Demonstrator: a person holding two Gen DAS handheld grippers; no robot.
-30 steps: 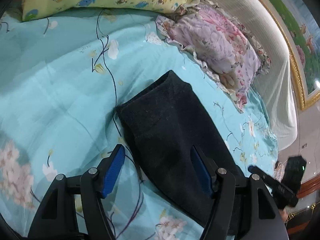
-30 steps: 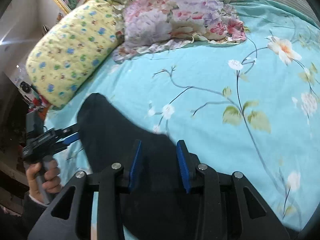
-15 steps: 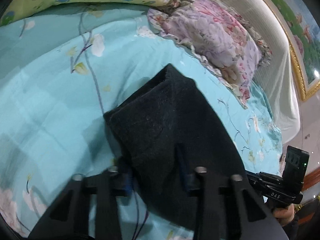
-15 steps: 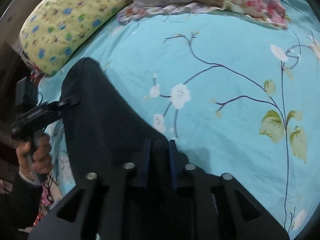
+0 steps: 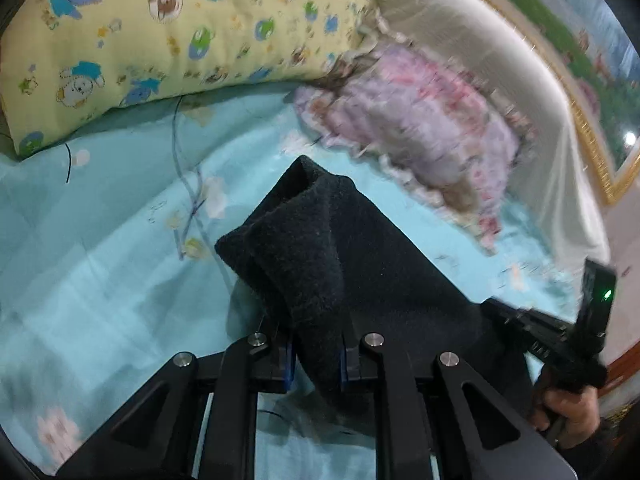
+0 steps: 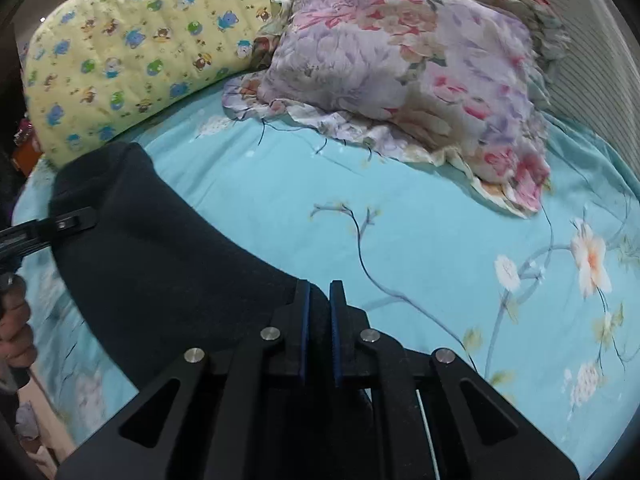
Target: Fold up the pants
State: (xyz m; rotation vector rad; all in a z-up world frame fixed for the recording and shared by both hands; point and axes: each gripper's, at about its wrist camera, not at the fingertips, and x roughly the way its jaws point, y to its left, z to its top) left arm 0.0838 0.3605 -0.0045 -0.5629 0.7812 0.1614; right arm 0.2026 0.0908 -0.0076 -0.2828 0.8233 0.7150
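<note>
The black fleece pants (image 5: pixel 360 264) lie on a turquoise floral bedsheet (image 5: pixel 100 248), one end bunched and raised off it. My left gripper (image 5: pixel 316 344) has its jaws closing, and the blue pads press a thick fold of the cloth between them. In the right wrist view the pants (image 6: pixel 160 260) stretch away to the left, and my right gripper (image 6: pixel 319 300) is shut on their near edge. The other gripper shows in each view: the right one (image 5: pixel 552 332) held by a hand (image 5: pixel 568 404), the left one (image 6: pixel 60 224) at the pants' far end.
A yellow cartoon-print pillow (image 5: pixel 160 40) and a floral ruffled pillow (image 5: pixel 420 120) lie at the head of the bed, just beyond the pants. A pale padded headboard (image 6: pixel 592 60) rises behind them. Open sheet (image 6: pixel 440 240) spreads to the right of the pants.
Both grippers went from open around the pants to clamped on them. The cloth has lifted and bunched at the left gripper. Both views have swung toward the pillows.
</note>
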